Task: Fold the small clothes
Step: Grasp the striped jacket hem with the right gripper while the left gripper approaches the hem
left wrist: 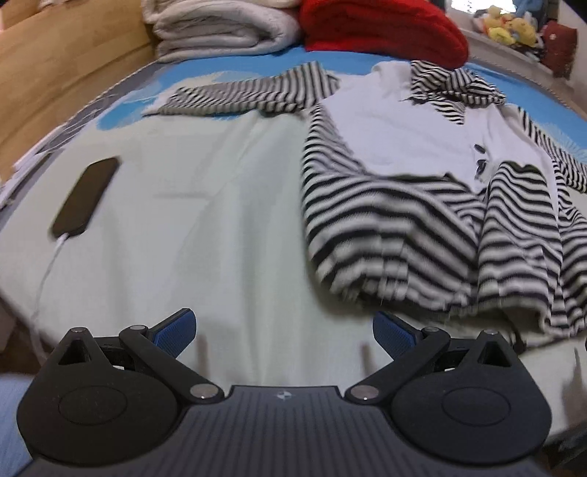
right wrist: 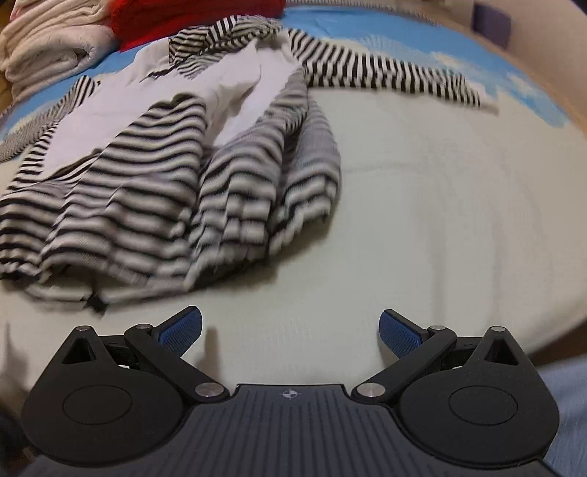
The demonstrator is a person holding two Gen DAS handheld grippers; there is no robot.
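Pre-grasp stage: left gripper and right gripper both spread wide, empty, facing crumpled striped shirt; next, flatten hem.

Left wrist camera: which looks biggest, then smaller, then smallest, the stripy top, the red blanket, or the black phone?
1. Stripy top, clearly the largest.
2. Red blanket, though it lies farther away and is cut off at the top edge, so its real size is unsure.
3. Black phone, the smallest.

Black linkage arms, blue textured pads, silver pivot screws.
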